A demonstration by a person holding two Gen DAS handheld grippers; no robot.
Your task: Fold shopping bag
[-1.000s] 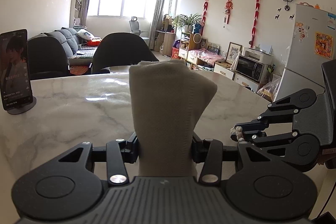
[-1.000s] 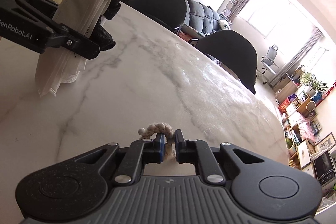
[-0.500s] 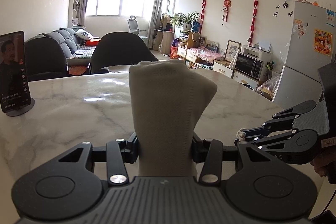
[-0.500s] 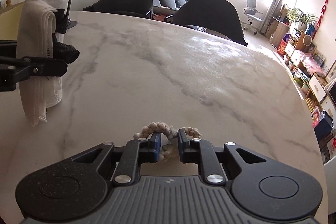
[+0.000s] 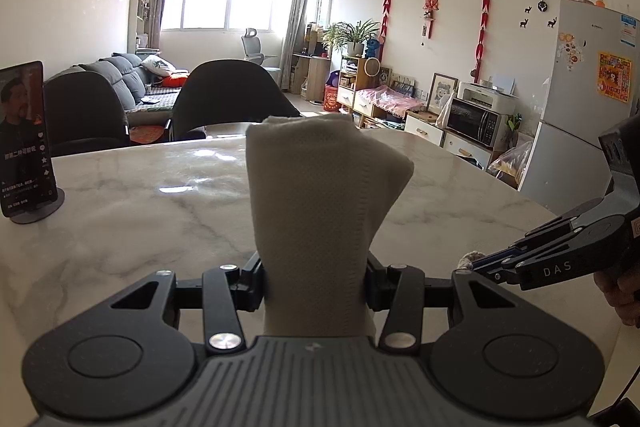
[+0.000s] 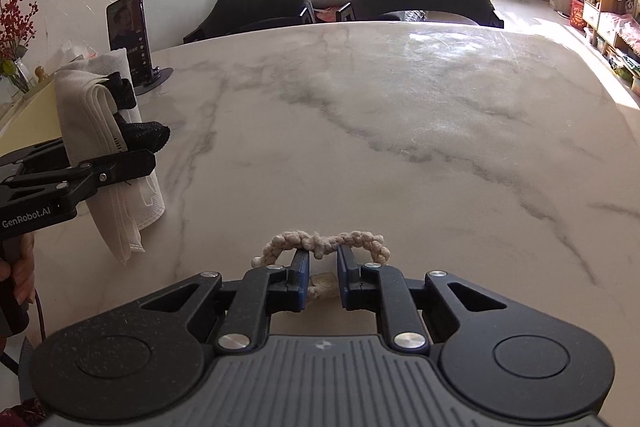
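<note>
A folded cream shopping bag (image 5: 320, 211) stands upright between the fingers of my left gripper (image 5: 316, 267), which is shut on it. In the right wrist view the same bag (image 6: 96, 115) hangs in layers from the left gripper (image 6: 136, 151), just above the marble table (image 6: 400, 107). My right gripper (image 6: 323, 259) is shut on a braided cream rope handle (image 6: 360, 241), whose knot sits at the fingertips. In the left wrist view the right gripper (image 5: 480, 265) sits low at the right with the rope handle (image 5: 466, 261) at its tip. How the rope joins the bag is hidden.
A phone on a round stand (image 5: 24, 143) plays video at the table's far left, also seen as the phone (image 6: 130, 35). Two black chairs (image 5: 228, 95) stand behind the far edge. A yellow surface (image 6: 28, 115) and red flowers (image 6: 14, 23) lie left.
The right gripper has swung from a tilted pose to level and drawn back to the right, away from the bag. The rope now spreads wider across its fingertips. The left gripper has hardly moved.
</note>
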